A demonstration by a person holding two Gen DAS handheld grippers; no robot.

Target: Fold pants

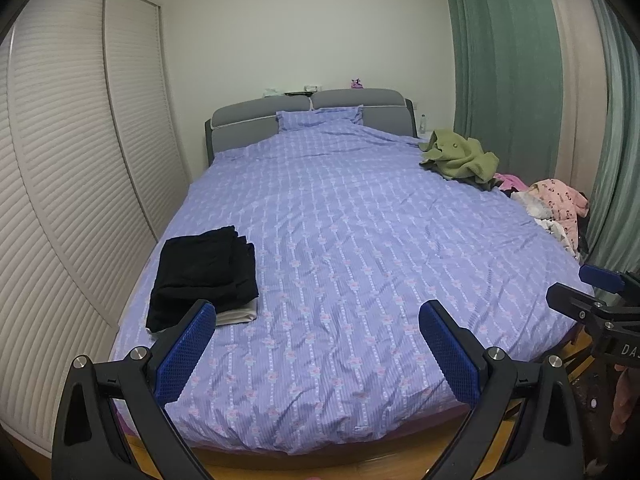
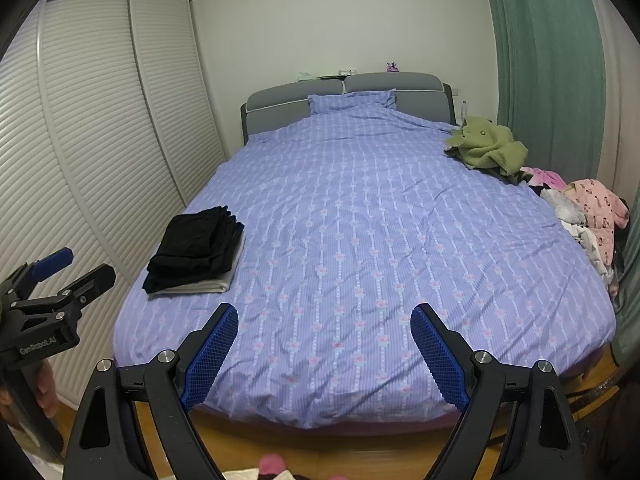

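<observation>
A stack of folded black pants (image 1: 204, 276) lies on a light folded garment at the left edge of the bed; it also shows in the right wrist view (image 2: 196, 250). My left gripper (image 1: 318, 320) is open and empty above the foot of the bed, its left finger just in front of the stack. My right gripper (image 2: 324, 324) is open and empty, held above the foot of the bed. Each gripper shows at the side of the other's view: the right one (image 1: 592, 300) and the left one (image 2: 76, 272).
The bed has a purple patterned cover (image 1: 340, 240) and a grey headboard (image 1: 308, 104). A green garment (image 1: 460, 156) and a pile of pink and white clothes (image 1: 556, 208) lie along the right edge. Louvred wardrobe doors (image 1: 80, 160) stand left, green curtains (image 1: 504, 60) right.
</observation>
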